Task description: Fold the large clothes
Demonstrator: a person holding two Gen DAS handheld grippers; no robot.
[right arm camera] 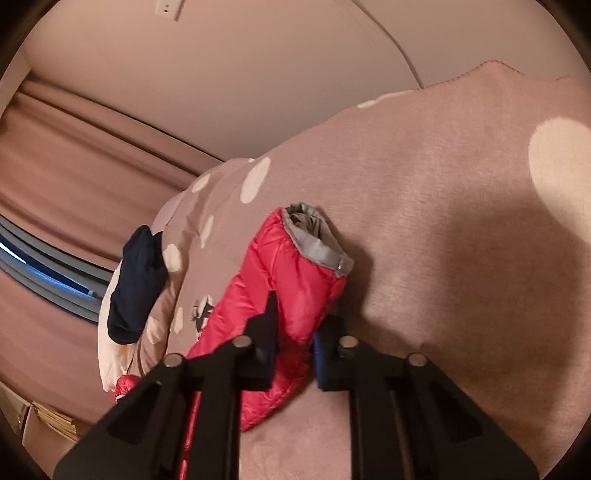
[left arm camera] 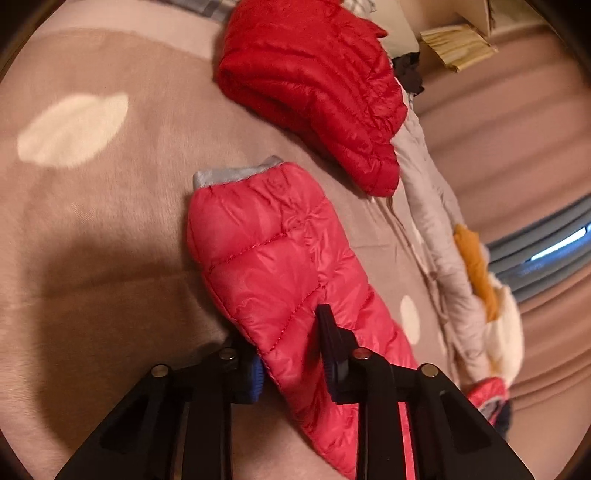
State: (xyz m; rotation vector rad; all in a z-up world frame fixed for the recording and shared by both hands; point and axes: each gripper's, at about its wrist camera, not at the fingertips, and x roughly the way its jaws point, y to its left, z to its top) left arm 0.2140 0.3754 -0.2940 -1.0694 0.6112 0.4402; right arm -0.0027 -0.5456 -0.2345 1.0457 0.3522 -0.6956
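Dim warm light, fisheye-warped, blurry edges

- Home bedroom, judging by the soft pink spotted blanket [right arm camera: 424, 184] spread as the work surface.
- Beside the blanket: pink curtains [right arm camera: 74, 158], plain wall with a socket [right arm camera: 166, 7].
- On the blanket: loose clothes [left arm camera: 436, 229], a folded red jacket [left arm camera: 314, 81].

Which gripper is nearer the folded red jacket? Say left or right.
Left, likely. The left gripper, shut on a quilted sleeve, has the folded red jacket ahead of it. The right gripper, also shut on a sleeve, has no such jacket in view.
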